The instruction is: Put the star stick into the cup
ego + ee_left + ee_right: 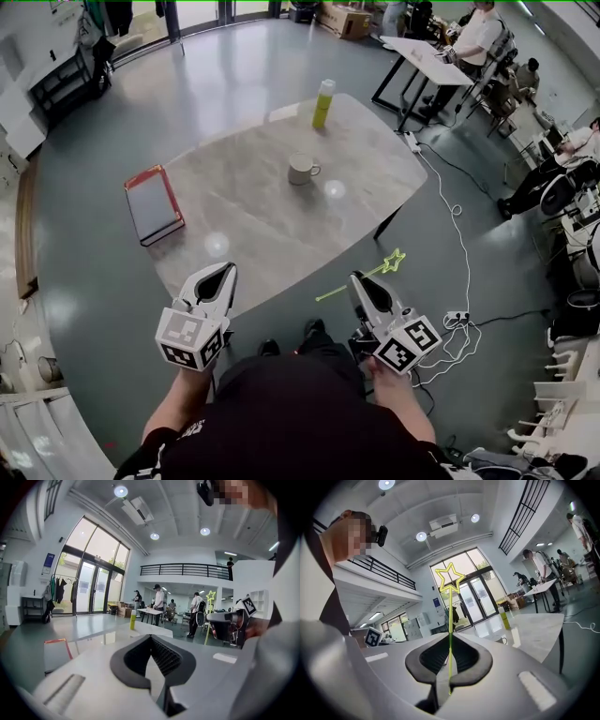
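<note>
My right gripper (357,279) is shut on the thin yellow-green star stick (392,262), below the table's near right edge. The stick runs between the pads in the right gripper view, and its star (449,579) stands high above the gripper (450,639). A white cup (302,169) stands upright near the middle of the marble table (253,234), far ahead of both grippers. My left gripper (228,270) hangs shut with nothing in it at the table's near edge. In the left gripper view, the left gripper (151,638) has the right gripper (229,623) and the star (210,595) off to its right.
A yellow-green bottle (323,103) stands at the table's far edge. A red-edged board (153,203) overhangs the left side. A white cable and power strip (457,318) lie on the floor to the right. People sit at desks (427,58) at the back right.
</note>
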Available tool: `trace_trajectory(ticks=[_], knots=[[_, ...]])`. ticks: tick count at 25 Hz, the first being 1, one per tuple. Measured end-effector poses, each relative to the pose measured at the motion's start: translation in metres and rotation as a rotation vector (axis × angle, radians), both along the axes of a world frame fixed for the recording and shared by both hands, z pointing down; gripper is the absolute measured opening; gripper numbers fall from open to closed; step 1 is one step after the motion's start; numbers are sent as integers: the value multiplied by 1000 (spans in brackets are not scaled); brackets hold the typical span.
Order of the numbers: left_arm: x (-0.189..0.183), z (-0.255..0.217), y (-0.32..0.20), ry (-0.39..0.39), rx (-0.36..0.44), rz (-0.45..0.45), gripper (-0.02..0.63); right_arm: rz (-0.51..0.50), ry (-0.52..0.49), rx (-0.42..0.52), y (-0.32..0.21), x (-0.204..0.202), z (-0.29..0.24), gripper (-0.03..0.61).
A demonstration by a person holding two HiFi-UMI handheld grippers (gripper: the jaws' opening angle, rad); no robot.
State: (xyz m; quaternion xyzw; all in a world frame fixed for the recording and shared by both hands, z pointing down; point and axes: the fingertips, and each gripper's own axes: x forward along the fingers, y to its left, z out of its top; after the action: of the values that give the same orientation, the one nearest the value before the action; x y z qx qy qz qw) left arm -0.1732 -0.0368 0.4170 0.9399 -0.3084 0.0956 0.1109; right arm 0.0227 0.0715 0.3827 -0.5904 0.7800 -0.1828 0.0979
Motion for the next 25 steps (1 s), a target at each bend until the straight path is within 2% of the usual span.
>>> trace_trajectory(ticks=[9, 13, 18, 25], knots=[[63, 7, -60, -28, -14, -88, 3, -86, -34, -4, -81, 73, 14, 29], [108, -3, -96, -2, -25, -133, 3, -130, -37, -1, -127, 120, 8, 29], [160, -16, -130, -11, -8, -162, 2, -186, -57, 0, -174, 167, 6, 29], [189, -32, -169, -32, 25, -264, 3, -311, -80, -12, -229, 195, 8, 29]])
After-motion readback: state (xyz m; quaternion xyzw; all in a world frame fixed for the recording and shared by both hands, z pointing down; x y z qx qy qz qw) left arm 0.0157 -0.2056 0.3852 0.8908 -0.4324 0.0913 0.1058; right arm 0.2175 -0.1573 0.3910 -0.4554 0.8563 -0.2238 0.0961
